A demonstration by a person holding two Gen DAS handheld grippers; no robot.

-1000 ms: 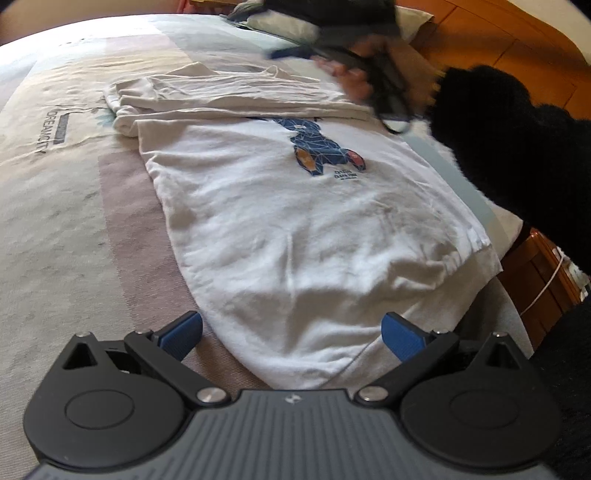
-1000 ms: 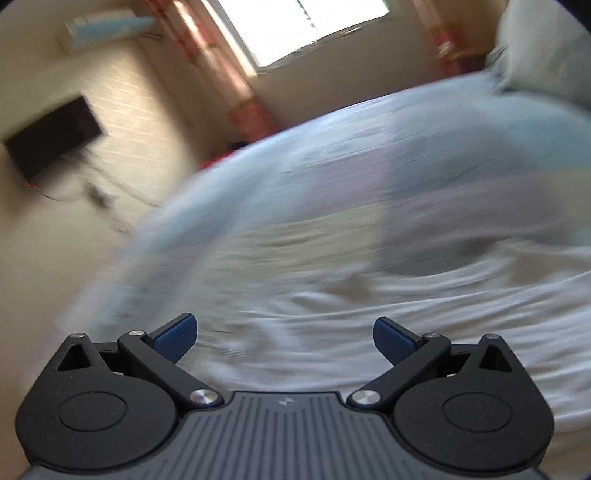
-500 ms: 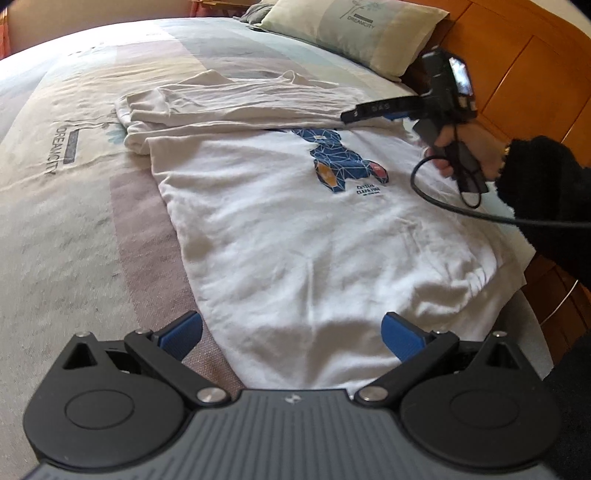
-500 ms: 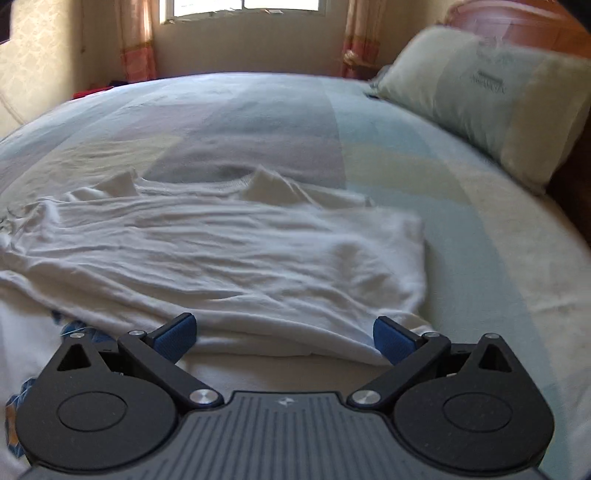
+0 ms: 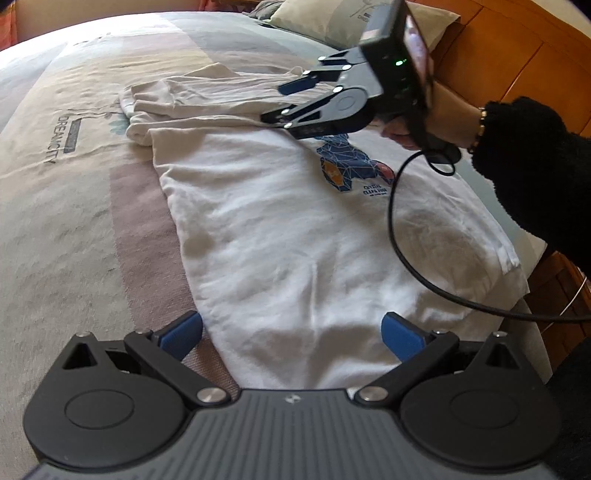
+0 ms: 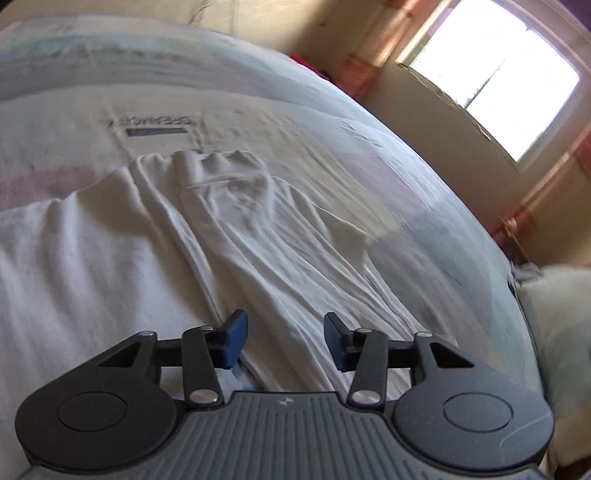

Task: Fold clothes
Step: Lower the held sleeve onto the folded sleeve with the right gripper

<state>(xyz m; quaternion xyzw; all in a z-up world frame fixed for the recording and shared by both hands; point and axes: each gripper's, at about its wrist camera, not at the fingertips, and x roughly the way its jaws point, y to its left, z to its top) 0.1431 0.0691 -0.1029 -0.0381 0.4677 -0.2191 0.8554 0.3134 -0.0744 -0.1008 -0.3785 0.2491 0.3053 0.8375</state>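
Right wrist: right gripper (image 6: 282,341) half-open, closing over white shirt (image 6: 236,229) fold

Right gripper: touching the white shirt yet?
Cannot tell. In the left wrist view the right gripper sits right at the folded sleeve of the white shirt, with neither a gap nor contact plain; its jaws have just been closing.

T-shirt (image 5: 295,236): soft white cloth, matt, finely creased; a flat blue print (image 5: 347,166) is borne on the chest.
Bedspread (image 5: 74,221): woven cloth in pale bands, matt, a slightly rough weave is shown.
Pillow (image 5: 325,18): matt cloth.
Headboard (image 5: 517,66): orange-brown wood, smooth, lightly glossy.
Left gripper (image 5: 291,332): matt black plastic, ribbed grey housing, blue matt pads, bright metal pins.
Right gripper (image 6: 282,339): the same matt black plastic and blue pads.
Cable (image 5: 406,258): smooth black sheath.
Sleeve (image 5: 535,155): black fuzzy knit.
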